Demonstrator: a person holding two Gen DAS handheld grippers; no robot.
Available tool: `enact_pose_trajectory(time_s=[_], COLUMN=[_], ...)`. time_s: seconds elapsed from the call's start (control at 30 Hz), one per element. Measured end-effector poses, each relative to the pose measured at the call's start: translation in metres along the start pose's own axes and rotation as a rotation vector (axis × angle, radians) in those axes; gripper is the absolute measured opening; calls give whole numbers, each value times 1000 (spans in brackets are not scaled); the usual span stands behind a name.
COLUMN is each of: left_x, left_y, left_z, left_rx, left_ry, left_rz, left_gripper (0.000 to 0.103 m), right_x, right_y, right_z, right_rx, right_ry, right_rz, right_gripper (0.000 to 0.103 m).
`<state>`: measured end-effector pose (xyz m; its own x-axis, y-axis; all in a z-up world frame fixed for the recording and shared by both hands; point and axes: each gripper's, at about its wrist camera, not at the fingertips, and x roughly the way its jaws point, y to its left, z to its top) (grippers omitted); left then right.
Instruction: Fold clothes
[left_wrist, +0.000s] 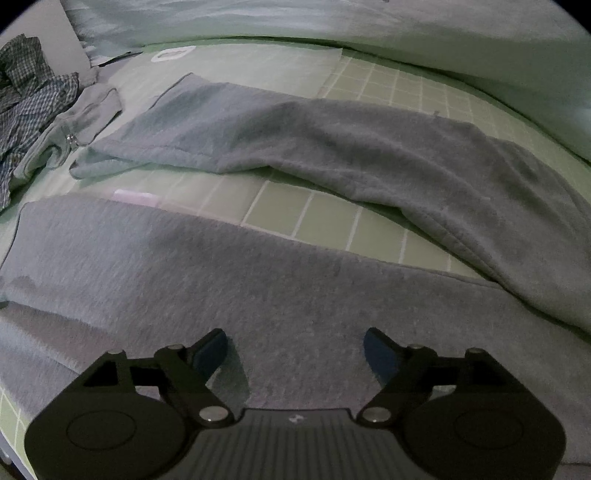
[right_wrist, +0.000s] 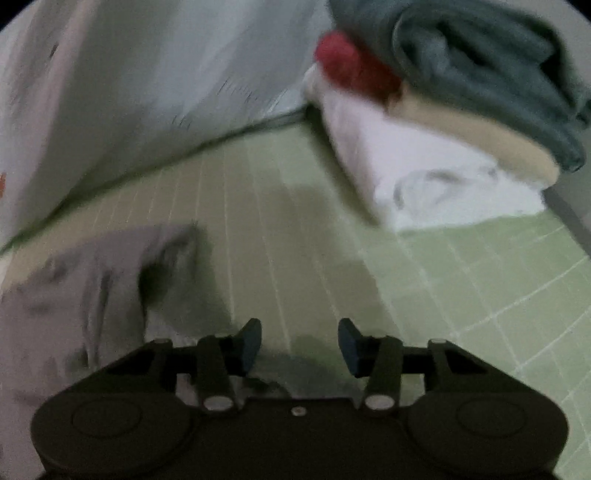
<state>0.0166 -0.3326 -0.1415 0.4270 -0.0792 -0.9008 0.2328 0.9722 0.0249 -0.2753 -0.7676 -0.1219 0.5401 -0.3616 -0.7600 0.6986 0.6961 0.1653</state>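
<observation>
A green grid-lined sheet covers the bed and fills both views. Across it in the left wrist view lie the grey sweatpants: one leg spreads wide from 9 o'clock through the centre and runs under the camera, the other leg stretches from 10 o'clock over to 3 o'clock, with a strip of bare sheet between the two. Pale bedding is banked along the far edge from 11 to 2 o'clock. At 9 to 10 o'clock a crumpled checked shirt sits at the frame edge, and just beside it a smaller light-grey garment with a metal fastener touches the cuff end of the far leg.

In the right wrist view, which is blurred, a stack of folded clothes stands at 1 to 2 o'clock: white at the bottom, beige above, a red piece, dark teal on top. A rumpled grey cloth lies at 8 to 9 o'clock; whether it belongs to the sweatpants I cannot tell.

The left gripper hangs over the near leg with its jaws spread wide, nothing between them; contact with the cloth cannot be judged. The right gripper is parted too, empty, above bare sheet.
</observation>
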Motion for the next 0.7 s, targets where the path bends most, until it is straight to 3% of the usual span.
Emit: enact_pose_trajectory(time_s=[0.17,0.3,0.47,0.53,0.6,0.7], left_x=[0,0,0,1,1,1], left_y=[0,1,1,2,2,2], left_z=[-1,-1,-2,-2,-3,-4], left_rx=[0,0,-2,-6,-8,-9], left_ry=[0,0,-1,-2,-4,-6], left_rz=[1,2,4,6,7,7], left_gripper=[84,84,86,89,89,89], right_x=[-1,-4,3,4,3,0], right_y=[5,8,23,20,20,24], right_z=[-20,-25,-28,-26,-24,-23], right_rx=[-46,-43,-138,-130,-142,-184], right_ry=[6,-4,3,22,40,54], right_rz=[12,8,0,25,55,81], right_gripper=[51,68,70,64,39,22])
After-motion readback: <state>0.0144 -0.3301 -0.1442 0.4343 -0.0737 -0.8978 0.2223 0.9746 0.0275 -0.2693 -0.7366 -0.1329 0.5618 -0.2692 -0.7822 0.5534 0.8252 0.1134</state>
